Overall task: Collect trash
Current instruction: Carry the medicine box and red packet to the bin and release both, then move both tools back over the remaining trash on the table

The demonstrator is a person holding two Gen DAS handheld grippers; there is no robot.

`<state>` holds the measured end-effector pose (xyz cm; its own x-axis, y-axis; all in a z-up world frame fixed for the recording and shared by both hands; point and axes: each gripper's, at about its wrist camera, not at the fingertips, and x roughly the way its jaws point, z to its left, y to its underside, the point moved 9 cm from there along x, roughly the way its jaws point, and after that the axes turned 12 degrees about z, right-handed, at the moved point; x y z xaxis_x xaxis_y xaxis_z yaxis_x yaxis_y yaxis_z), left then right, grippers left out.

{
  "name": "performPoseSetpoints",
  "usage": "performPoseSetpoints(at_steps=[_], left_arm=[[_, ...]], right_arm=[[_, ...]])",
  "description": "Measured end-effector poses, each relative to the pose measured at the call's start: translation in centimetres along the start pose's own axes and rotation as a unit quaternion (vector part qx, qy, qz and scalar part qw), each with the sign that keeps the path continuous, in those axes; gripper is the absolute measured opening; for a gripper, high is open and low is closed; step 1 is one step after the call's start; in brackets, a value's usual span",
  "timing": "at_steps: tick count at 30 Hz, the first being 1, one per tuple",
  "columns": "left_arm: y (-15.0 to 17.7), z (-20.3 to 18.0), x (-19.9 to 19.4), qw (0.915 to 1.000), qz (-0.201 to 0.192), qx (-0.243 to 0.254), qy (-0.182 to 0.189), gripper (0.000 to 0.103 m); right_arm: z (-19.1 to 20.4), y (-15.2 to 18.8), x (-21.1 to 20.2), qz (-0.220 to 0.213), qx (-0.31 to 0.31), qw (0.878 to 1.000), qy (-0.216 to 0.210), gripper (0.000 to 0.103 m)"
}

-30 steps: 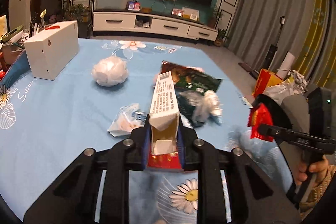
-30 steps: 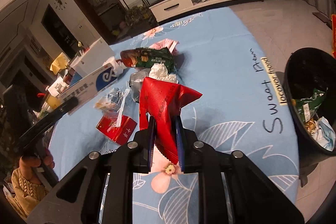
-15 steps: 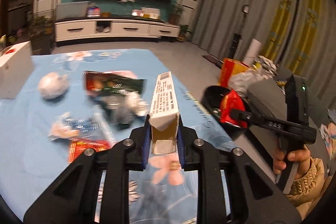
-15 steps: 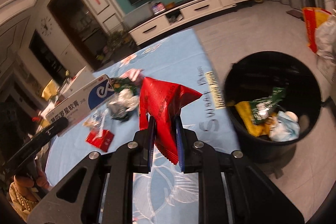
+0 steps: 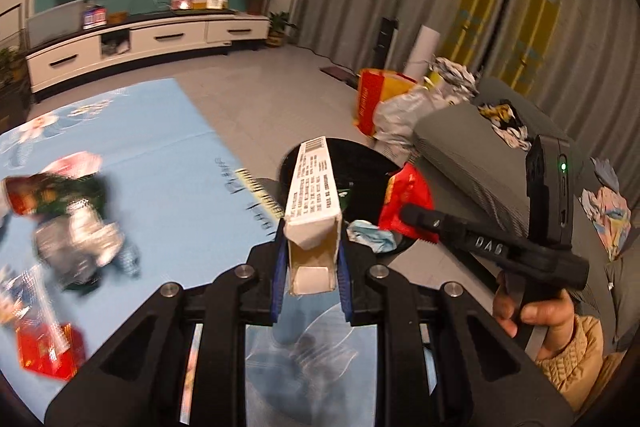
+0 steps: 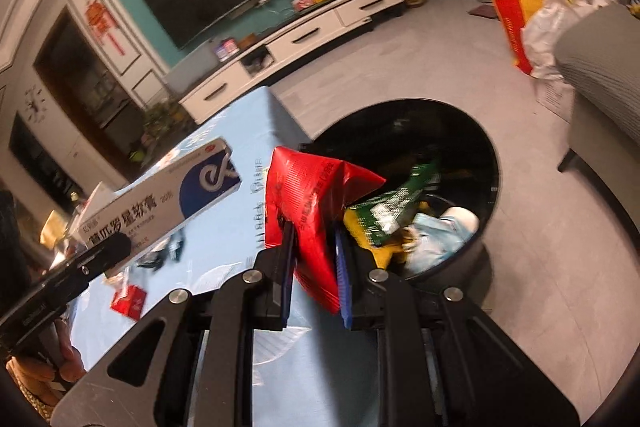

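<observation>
The left gripper (image 5: pixel 311 277) is clenching a white carton (image 5: pixel 314 187), and the right gripper (image 6: pixel 313 259) is clamping a red wrapper (image 6: pixel 316 199), both hanging near the black bin (image 6: pixel 486 227) beside the blue floral worktop (image 5: pixel 168 167). Loose wrappers (image 5: pixel 76 239) are littering the cloth; a TV stand (image 6: pixel 316 23) is lining the far wall.

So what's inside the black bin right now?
The black bin holds a green packet, something yellow and a pale blue wad. The red wrapper hides its near-left part; the bottom isn't visible.
</observation>
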<state>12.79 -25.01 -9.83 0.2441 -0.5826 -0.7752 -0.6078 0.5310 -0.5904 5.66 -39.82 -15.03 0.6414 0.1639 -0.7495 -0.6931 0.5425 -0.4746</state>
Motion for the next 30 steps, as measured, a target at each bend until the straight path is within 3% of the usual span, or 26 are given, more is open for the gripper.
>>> performPoseSetpoints(at_steps=[7,12,13,15,19,22,24,30], left_arm=[[-2.2,-2.5,6.4,0.9989,0.041,0.02,0.014,0.023],[-2.8,-3.2,9.1,0.9982,0.053,0.027,0.003,0.024],[-2.9,-3.3,9.5,0.9981,0.054,0.028,0.001,0.026],[-3.0,-3.3,9.7,0.9981,0.054,0.029,-0.005,0.05],[-2.8,-3.3,8.9,0.9981,0.047,0.035,-0.021,0.057],[-2.6,-2.9,7.9,0.9975,0.044,0.033,-0.044,0.072],[-2.6,-2.6,6.8,0.9974,0.037,0.029,-0.055,0.081],[-1.8,-1.1,3.2,0.9942,0.016,0.016,-0.105,0.093]], right_arm=[[-3.3,-0.5,1.0,0.002,0.022,0.999,0.024,0.021],[-4.9,-1.2,2.5,0.011,0.034,0.999,0.032,0.033],[-5.1,-1.3,2.8,0.013,0.036,0.999,0.031,0.033],[-5.3,-1.3,3.0,0.014,0.039,0.999,0.03,0.038],[-5.6,-1.2,2.4,0.009,0.045,0.998,0.033,0.044],[-5.3,-1.0,1.4,0.003,0.046,0.998,0.035,0.049],[-5.1,-1.0,0.8,-0.001,0.045,0.998,0.036,0.056],[-3.5,-0.6,-1.3,-0.013,0.037,0.998,0.041,0.076]])
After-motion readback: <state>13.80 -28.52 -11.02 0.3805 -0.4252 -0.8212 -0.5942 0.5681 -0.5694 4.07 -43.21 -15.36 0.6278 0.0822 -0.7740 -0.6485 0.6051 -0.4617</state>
